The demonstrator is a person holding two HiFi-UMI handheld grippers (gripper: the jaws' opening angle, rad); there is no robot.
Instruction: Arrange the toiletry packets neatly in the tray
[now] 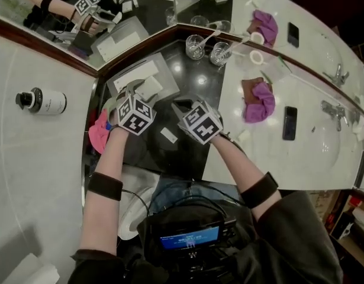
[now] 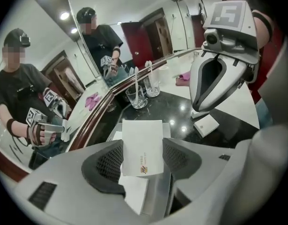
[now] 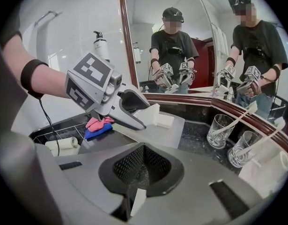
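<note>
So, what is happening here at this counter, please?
A person stands at a black counter with a gripper in each hand. The left gripper is closed on a white packet and holds it at the grey tray, where other packets already lie. The right gripper is shut, close beside the left one; I cannot tell if it holds anything. One loose packet lies on the counter outside the tray.
</note>
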